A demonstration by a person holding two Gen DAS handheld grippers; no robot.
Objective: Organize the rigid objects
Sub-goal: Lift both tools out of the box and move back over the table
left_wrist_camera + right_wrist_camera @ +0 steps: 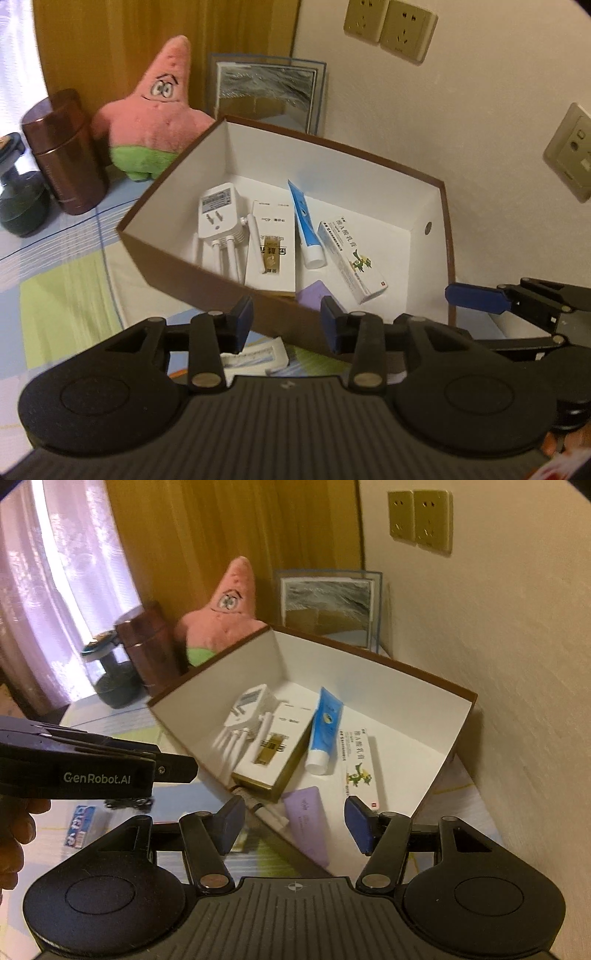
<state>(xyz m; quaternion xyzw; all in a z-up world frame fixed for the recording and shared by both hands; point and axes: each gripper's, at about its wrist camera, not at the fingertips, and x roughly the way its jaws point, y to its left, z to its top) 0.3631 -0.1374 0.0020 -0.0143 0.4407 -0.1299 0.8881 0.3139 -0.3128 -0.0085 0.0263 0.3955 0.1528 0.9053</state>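
Both tools, left tool (286, 321) and right tool (293, 825), are held apart and empty above the brown box (207, 280) at the worktop's wall edge, where the ointment carton (360, 768) and blue tube (325, 731) are gathered, apparently for tidiness.

In the left wrist view, the box (207, 275) near wall hides the lower ends of the white adapter (218, 214) and the purple tube (314, 295). A small packet (255, 356) at lower centre sits partly behind the left fingers (242, 325). In the right wrist view, a blue carton (81, 827) at lower left is blurred, perhaps toothpaste. A hand (14, 843) is cut off by the left edge.
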